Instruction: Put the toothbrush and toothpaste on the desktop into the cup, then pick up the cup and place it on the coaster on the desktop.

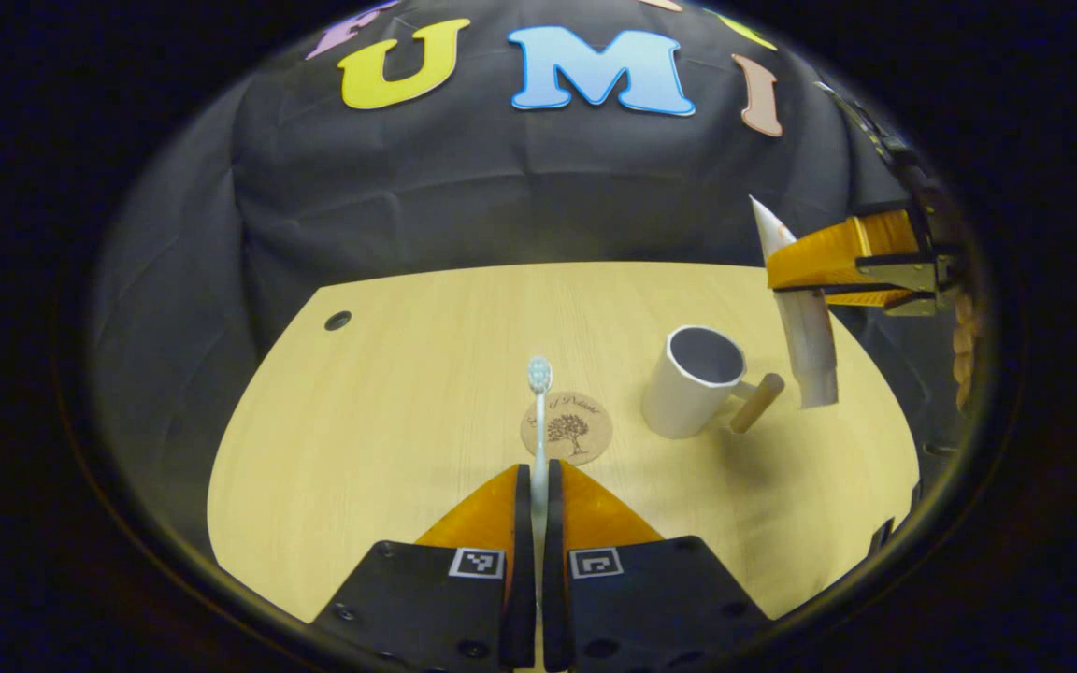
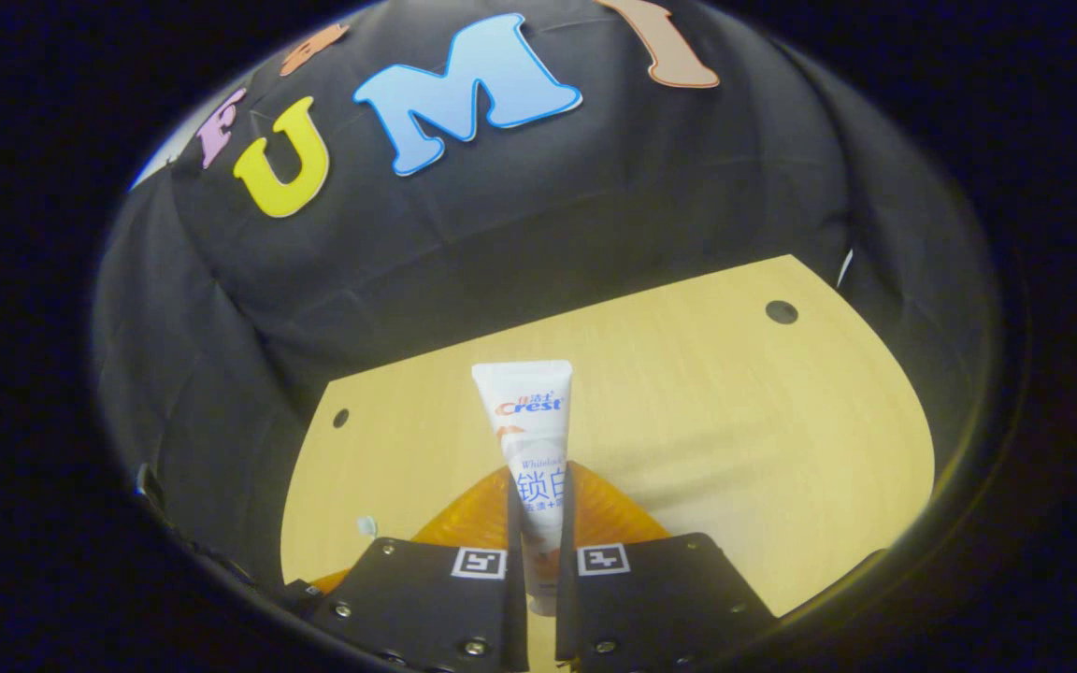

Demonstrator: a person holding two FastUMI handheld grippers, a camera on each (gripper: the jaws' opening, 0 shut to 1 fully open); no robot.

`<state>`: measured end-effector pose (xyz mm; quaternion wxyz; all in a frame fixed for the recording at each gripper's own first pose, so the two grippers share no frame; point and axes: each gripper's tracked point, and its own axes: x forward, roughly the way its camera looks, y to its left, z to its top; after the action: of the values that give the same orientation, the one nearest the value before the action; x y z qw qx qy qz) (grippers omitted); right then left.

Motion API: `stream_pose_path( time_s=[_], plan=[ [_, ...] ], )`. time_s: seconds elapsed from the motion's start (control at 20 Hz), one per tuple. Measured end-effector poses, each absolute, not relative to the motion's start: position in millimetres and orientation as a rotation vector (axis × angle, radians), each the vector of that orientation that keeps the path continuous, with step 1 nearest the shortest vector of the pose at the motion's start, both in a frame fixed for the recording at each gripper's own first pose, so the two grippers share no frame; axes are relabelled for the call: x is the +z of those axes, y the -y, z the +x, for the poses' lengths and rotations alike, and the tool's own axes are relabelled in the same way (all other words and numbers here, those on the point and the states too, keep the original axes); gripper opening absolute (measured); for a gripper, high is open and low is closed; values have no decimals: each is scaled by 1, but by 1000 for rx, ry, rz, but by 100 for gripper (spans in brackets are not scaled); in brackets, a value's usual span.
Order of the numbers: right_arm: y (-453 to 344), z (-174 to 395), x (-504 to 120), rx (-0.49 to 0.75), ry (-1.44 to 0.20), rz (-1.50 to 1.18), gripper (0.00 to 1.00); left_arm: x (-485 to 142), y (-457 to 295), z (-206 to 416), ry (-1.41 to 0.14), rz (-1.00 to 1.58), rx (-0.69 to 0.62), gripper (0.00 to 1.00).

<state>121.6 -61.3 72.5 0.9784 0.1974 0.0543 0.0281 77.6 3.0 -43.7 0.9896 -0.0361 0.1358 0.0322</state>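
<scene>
Toothbrush [image 1: 538, 421] clamped between the 2 fingers of the left gripper [image 1: 538, 486] in the left gripper view; handle runs forward out of the pinch, bristle head at the far end, lifted above the desktop [image 1: 389, 439]. Head overlaps the near edge of the round coaster [image 1: 567, 428] as seen from here; height above it cannot be judged. Coaster lying flat on the desktop, tree print on top. White cup [image 1: 694, 381] standing just right of the coaster, apart from it, mouth open and tilted toward camera by the lens, wooden handle pointing right. Cup interior looks dark; contents cannot be made out. Right gripper [image 1: 814, 271] up at the right, above and beyond the cup, orange fingers pressed on the toothpaste [image 1: 805, 327]; tube hangs roughly upright, lower end near the cup handle level but clear of the cup. Small dark hole [image 1: 337, 321] in the desktop at far left.

Right gripper view: right gripper [image 2: 538, 523] closed on the toothpaste [image 2: 529, 439], both fingers against the tube's lower half; crimped flat end points away from camera. Tube held over bare desktop [image 2: 735, 421]. 2 dark holes in the desktop, 1 far right [image 2: 782, 312], 1 at left [image 2: 340, 418]. Cup and coaster out of frame here.
</scene>
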Motion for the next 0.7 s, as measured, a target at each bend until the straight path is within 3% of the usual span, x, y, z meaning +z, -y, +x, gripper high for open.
stream_pose_path(
  time_s=[0.7],
  plan=[
    [55, 206, 91, 48, 7, 388, 13, -38, -12, 85, -286, -61, 94, 11]
  ],
)
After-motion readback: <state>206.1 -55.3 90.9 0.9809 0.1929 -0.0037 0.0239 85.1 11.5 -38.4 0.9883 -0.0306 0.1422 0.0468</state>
